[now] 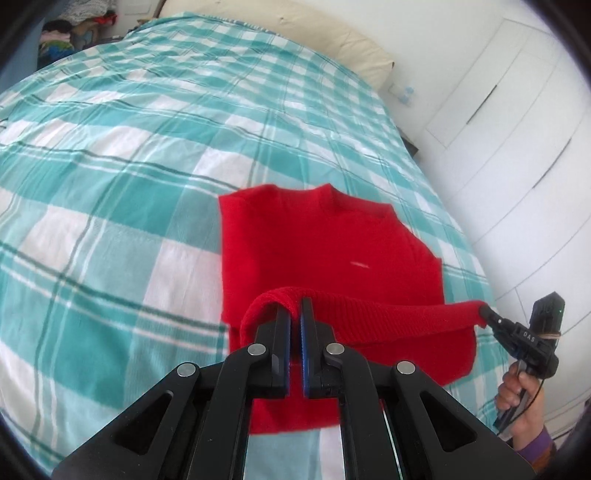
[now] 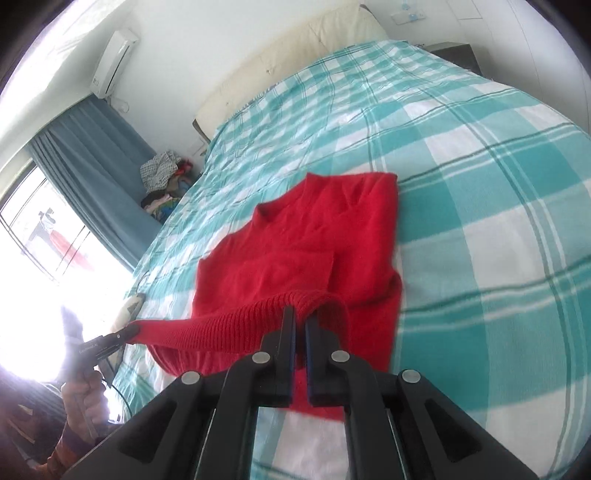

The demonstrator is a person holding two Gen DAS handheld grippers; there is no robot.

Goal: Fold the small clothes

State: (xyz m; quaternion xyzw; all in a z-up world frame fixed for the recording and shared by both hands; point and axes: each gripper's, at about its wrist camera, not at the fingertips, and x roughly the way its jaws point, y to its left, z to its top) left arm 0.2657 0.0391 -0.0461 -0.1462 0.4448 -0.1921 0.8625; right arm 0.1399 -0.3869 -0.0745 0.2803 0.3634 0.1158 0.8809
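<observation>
A small red sweater (image 1: 325, 240) lies on a bed with a teal and white checked sheet (image 1: 110, 184), its neck toward the pillows. Its ribbed bottom hem (image 1: 388, 317) is lifted off the sheet and stretched taut between both grippers. My left gripper (image 1: 298, 306) is shut on one end of that hem. At the hem's other end, my right gripper (image 1: 484, 312) is held by a hand (image 1: 517, 391). In the right wrist view the right gripper (image 2: 300, 314) pinches the hem (image 2: 229, 325) above the sweater (image 2: 295, 251), and the left gripper (image 2: 127, 332) grips the far end.
Cream pillows (image 1: 295, 33) line the head of the bed. White wardrobe doors (image 1: 517, 129) stand along one side. On the other side are a blue curtain (image 2: 92, 166), a bright window and a pile of clothes (image 2: 162, 173). A dark bedside table (image 2: 454, 51) stands by the pillows.
</observation>
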